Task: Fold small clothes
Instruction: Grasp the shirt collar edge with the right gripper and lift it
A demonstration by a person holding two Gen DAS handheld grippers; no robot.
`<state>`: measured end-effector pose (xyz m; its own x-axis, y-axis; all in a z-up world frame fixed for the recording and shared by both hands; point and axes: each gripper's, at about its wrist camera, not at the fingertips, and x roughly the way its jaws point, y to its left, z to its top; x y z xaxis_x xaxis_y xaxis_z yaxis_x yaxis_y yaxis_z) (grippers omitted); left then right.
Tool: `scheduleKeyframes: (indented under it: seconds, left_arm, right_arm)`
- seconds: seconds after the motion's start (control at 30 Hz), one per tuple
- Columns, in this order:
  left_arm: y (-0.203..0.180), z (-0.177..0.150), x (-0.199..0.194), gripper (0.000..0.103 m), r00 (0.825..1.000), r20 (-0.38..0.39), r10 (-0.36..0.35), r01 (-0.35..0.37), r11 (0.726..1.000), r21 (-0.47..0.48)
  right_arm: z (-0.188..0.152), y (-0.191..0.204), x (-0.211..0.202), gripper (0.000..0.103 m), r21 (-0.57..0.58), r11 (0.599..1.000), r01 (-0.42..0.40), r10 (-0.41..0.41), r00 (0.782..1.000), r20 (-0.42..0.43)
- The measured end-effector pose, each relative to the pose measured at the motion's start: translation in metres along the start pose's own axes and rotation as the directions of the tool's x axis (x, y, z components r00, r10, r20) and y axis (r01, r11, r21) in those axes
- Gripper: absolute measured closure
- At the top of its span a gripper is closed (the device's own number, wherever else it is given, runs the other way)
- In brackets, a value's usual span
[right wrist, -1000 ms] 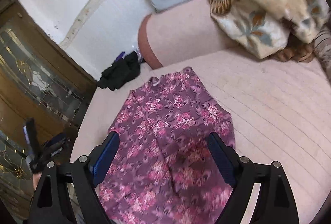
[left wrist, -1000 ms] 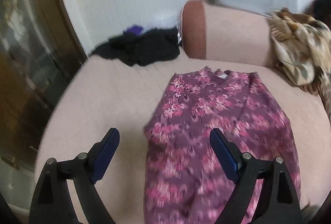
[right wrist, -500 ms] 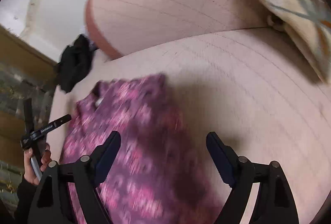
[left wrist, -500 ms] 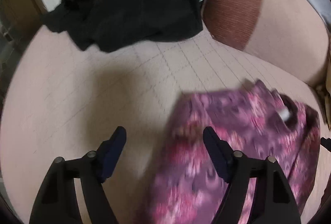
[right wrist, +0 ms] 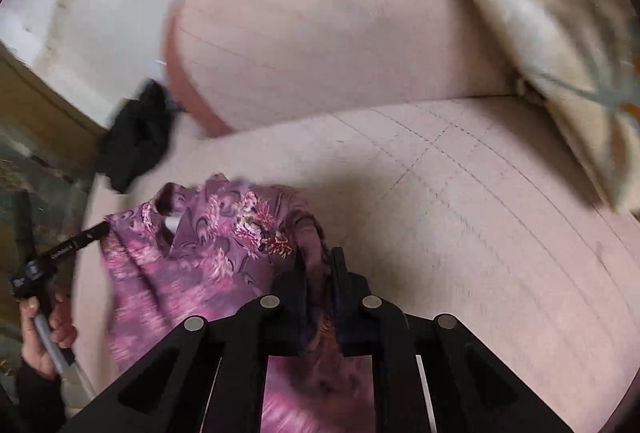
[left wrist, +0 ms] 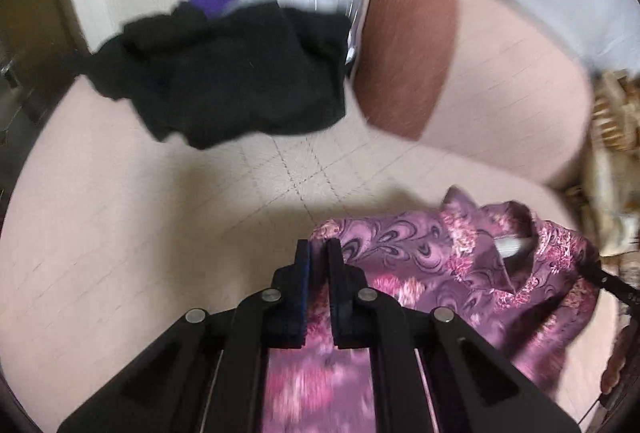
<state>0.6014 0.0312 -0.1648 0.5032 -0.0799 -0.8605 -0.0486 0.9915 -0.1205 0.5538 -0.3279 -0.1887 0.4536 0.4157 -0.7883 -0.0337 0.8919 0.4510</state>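
Observation:
A purple and pink floral top point(left wrist: 448, 273) lies on the pale pink sofa seat point(left wrist: 120, 233), neck end away from me. My left gripper point(left wrist: 319, 247) is shut on the top's left shoulder edge. My right gripper point(right wrist: 319, 257) is shut on the top's right shoulder edge point(right wrist: 308, 233). The top point(right wrist: 208, 253) shows bunched between the two grippers, its collar and white label raised. The left gripper point(right wrist: 86, 237) also shows at the left of the right wrist view, with the person's hand on its handle.
A heap of black clothes point(left wrist: 224, 73) lies at the back left of the seat, also in the right wrist view point(right wrist: 136, 137). The sofa backrest point(left wrist: 480, 73) rises behind. A beige patterned blanket point(right wrist: 560, 33) lies at the right. A wooden cabinet point(right wrist: 36, 121) stands left.
Both grippers moved forward to the top's shoulders and went from open to shut on the fabric. The neck end is now lifted and bunched.

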Motion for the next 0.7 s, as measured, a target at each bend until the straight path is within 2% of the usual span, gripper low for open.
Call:
scheduleKeyframes:
  seconds: [0.1, 0.13, 0.2, 0.33, 0.4, 0.47, 0.57, 0.6, 0.63, 0.7]
  left_arm:
    - [0.002, -0.037, -0.076, 0.096, 0.993, 0.099, -0.061, 0.058, 0.998, 0.035]
    - [0.003, -0.061, -0.108, 0.096, 0.987, 0.129, -0.092, 0.086, 0.995, 0.047]
    - [0.003, -0.095, -0.143, 0.096, 0.982, 0.146, -0.122, 0.115, 0.992, 0.059]
    - [0.010, -0.198, -0.199, 0.096, 0.981, 0.132, -0.144, 0.137, 0.989, 0.061]
    - [0.018, -0.242, -0.203, 0.096, 0.987, 0.099, -0.129, 0.125, 0.991, 0.042]
    - [0.024, -0.288, -0.182, 0.095, 0.993, 0.008, -0.120, 0.120, 0.992, -0.032]
    - [0.024, -0.331, -0.161, 0.094, 0.990, -0.101, -0.102, 0.094, 0.992, -0.080]
    - [0.024, -0.340, -0.165, 0.093, 0.988, -0.106, -0.114, 0.104, 0.990, -0.101]
    - [0.023, -0.345, -0.173, 0.091, 0.985, -0.093, -0.145, 0.132, 0.983, -0.125]
    - [0.023, -0.350, -0.194, 0.079, 0.981, -0.044, -0.191, 0.184, 0.974, -0.135]
  right_arm:
    - [-0.037, 0.013, -0.055, 0.092, -0.045, 0.998, -0.045, 0.047, 0.998, 0.044]
    - [-0.052, 0.017, -0.072, 0.092, -0.062, 0.997, -0.055, 0.058, 0.997, 0.056]
    - [-0.098, 0.020, -0.111, 0.092, -0.068, 0.994, -0.082, 0.086, 0.994, 0.068]
    - [-0.193, 0.017, -0.158, 0.092, -0.061, 0.992, -0.106, 0.111, 0.990, 0.086]
    - [-0.245, 0.011, -0.169, 0.092, -0.030, 0.992, -0.122, 0.124, 0.989, 0.083]
    - [-0.285, 0.005, -0.170, 0.092, 0.005, 0.994, -0.106, 0.105, 0.992, 0.074]
    - [-0.331, -0.003, -0.145, 0.087, 0.058, 0.998, -0.021, 0.021, 1.000, 0.004]
    - [-0.340, -0.002, -0.142, 0.086, 0.071, 0.997, 0.000, 0.001, 1.000, -0.003]
    - [-0.345, 0.001, -0.146, 0.081, 0.076, 0.997, 0.010, -0.010, 1.000, 0.003]
    - [-0.352, 0.009, -0.166, 0.051, 0.082, 0.997, -0.009, 0.005, 0.998, 0.059]
